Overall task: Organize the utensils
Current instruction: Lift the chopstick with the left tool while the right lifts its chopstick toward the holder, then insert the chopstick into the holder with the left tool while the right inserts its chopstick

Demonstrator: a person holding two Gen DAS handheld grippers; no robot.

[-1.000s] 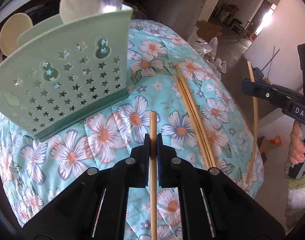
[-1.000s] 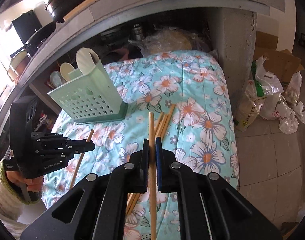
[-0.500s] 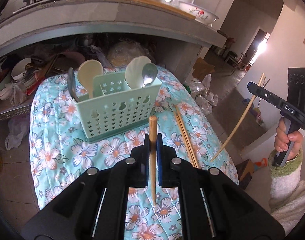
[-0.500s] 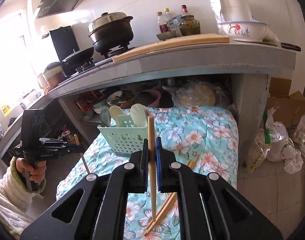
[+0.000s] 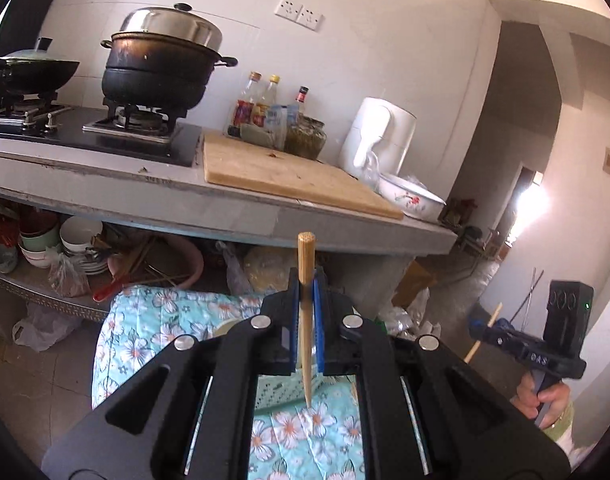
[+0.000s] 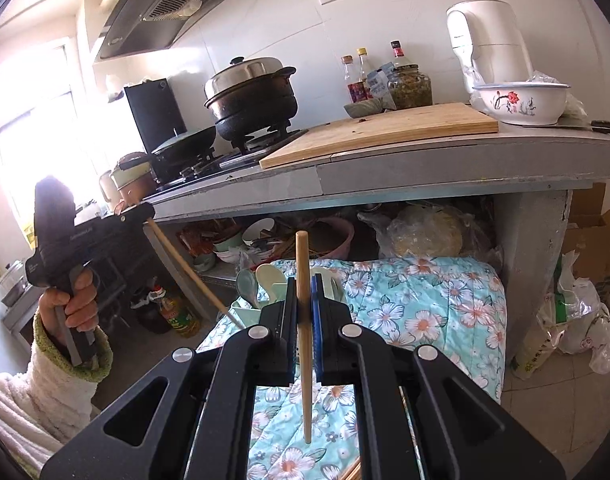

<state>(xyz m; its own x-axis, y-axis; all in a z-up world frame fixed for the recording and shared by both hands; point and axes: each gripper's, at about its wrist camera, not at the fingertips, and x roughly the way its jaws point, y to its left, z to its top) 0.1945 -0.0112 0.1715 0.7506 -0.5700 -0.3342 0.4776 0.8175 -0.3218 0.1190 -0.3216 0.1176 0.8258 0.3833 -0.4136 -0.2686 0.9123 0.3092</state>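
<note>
Both grippers are closed on wooden chopsticks and held aloft above the work surface. The left gripper (image 5: 305, 296) has its fingers (image 5: 293, 320) clamped on one chopstick (image 5: 305, 320), thick end up, tip pointing down toward the floral cloth (image 5: 145, 320). The right gripper (image 6: 304, 300) grips a second chopstick (image 6: 304, 320) in the same near-upright attitude. The mint-green utensil caddy (image 6: 245, 314) stands on the cloth, below and just beyond the right gripper, with pale spoons (image 6: 265, 276) already upright in it; the left wrist view shows only a strip of its perforated wall between the fingers. What appear to be further chopsticks lie on the cloth at the lower edge of the right wrist view, though little of them shows. Assessment: the step in hand is carrying chopsticks to the caddy. The next move calls for bringing each tip over an open compartment, lowering it inside, then releasing.
</note>
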